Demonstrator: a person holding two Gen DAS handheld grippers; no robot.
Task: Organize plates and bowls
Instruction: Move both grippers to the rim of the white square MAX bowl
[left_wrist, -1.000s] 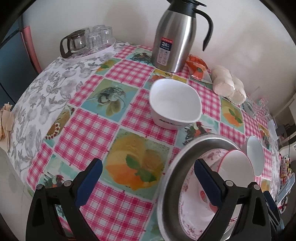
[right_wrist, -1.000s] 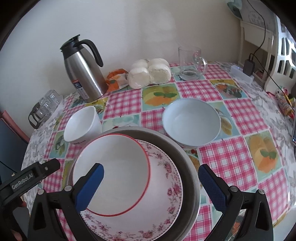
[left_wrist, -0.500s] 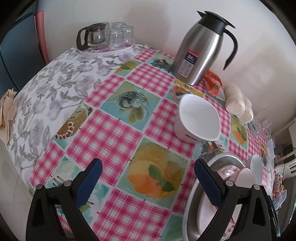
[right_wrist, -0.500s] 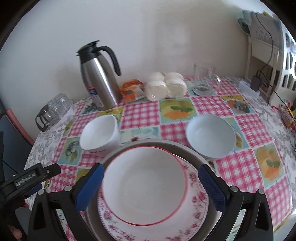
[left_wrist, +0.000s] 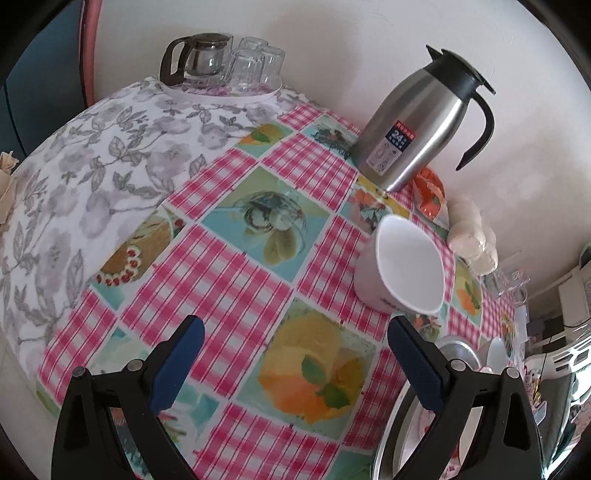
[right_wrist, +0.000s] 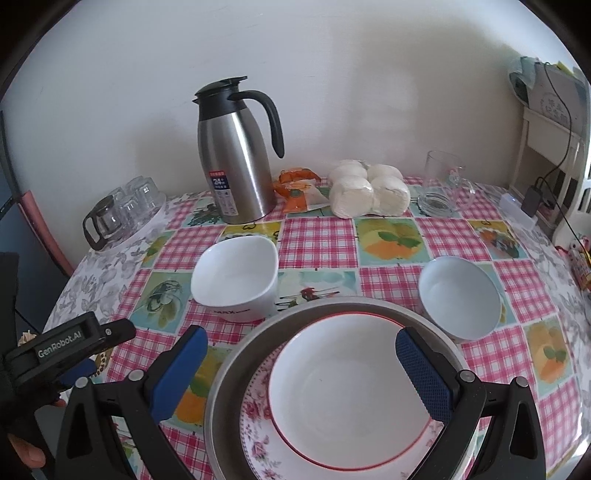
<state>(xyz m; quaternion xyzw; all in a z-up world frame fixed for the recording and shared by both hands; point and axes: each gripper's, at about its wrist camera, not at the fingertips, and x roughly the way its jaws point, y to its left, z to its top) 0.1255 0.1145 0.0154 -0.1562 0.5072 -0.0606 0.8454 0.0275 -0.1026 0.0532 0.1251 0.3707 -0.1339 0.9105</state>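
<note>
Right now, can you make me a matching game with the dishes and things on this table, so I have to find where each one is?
Things:
1. red-rimmed white bowl
2. square white bowl
3. round pale blue bowl
4. tall steel thermos jug with black handle

Places:
A. at the back by the wall, next to an orange packet
B. on the flowered plate inside the big metal basin
C. on the tablecloth, right of the basin
D. on the tablecloth, left of the basin's far rim, in front of the jug

Pairs: 1-B, 2-D, 3-C, 4-A
</note>
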